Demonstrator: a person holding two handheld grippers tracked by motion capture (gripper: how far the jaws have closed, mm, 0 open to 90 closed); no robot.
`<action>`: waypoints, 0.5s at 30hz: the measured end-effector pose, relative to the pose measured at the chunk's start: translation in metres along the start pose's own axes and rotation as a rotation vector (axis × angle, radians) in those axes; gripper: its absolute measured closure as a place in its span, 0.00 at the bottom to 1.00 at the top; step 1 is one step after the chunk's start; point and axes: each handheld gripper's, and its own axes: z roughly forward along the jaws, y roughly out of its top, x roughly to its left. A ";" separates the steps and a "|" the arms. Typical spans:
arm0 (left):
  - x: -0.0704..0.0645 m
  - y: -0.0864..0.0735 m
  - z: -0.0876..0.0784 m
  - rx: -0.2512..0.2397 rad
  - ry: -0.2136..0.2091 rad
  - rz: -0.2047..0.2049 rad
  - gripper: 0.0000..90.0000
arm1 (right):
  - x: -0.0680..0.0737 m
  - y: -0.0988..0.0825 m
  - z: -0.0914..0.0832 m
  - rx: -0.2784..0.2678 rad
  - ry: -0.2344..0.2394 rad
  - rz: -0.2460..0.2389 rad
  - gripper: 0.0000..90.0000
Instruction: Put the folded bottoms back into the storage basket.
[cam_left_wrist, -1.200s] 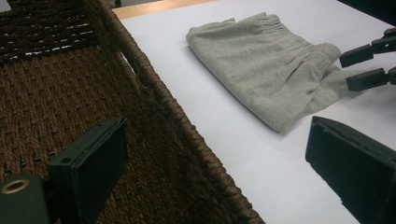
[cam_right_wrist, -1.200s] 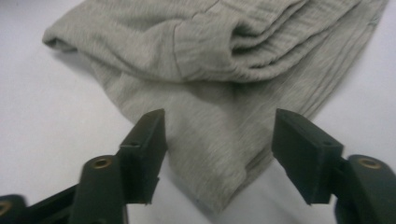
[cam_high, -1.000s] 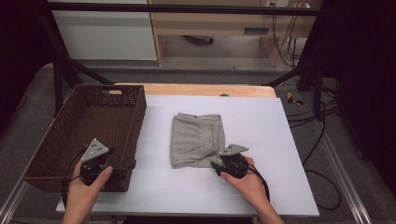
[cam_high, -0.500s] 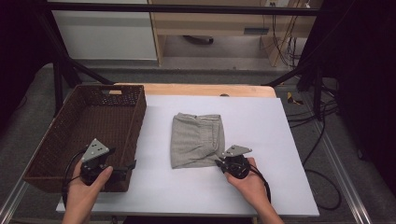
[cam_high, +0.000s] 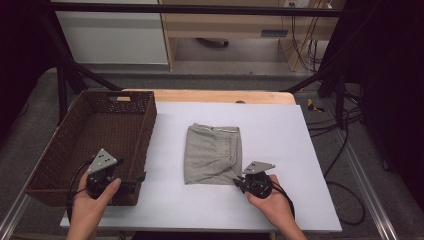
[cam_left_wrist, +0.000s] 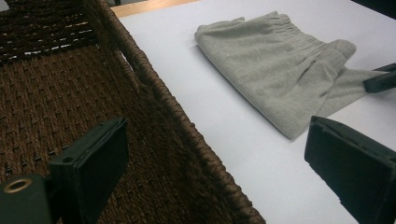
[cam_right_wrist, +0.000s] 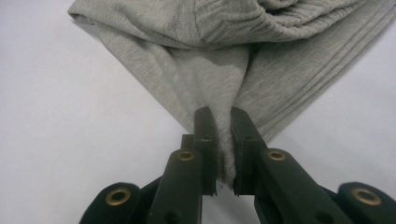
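My right gripper (cam_right_wrist: 223, 140) has its two black jaws pinched together on the near right corner of the folded grey knit garment (cam_high: 212, 152), with a thin layer of the cloth caught between them; in the right gripper view the fabric fans up and away from the jaws. My right hand (cam_high: 270, 202) holds that gripper low over the white table top (cam_high: 280, 130), just at the garment's edge. The garment lies flat near the middle of the table, its gathered waistband at the far end. My left gripper (cam_left_wrist: 224, 172) has its jaws spread wide apart and holds nothing; it sits over the near right corner of the dark brown woven wicker basket (cam_high: 70, 150), with one jaw above the basket's inside and the other above the table. The basket stands at the table's left side, beside the garment but apart from it.
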 end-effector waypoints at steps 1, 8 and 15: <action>0.000 0.000 0.000 0.000 0.000 0.000 0.07 | 0.001 -0.001 -0.002 0.006 0.005 -0.004 0.93; 0.000 0.000 0.000 0.000 0.004 0.000 0.07 | 0.005 -0.011 -0.015 0.040 0.038 -0.012 0.93; 0.003 0.000 -0.003 -0.021 0.001 -0.012 0.07 | 0.010 -0.025 -0.032 0.054 0.067 -0.018 0.93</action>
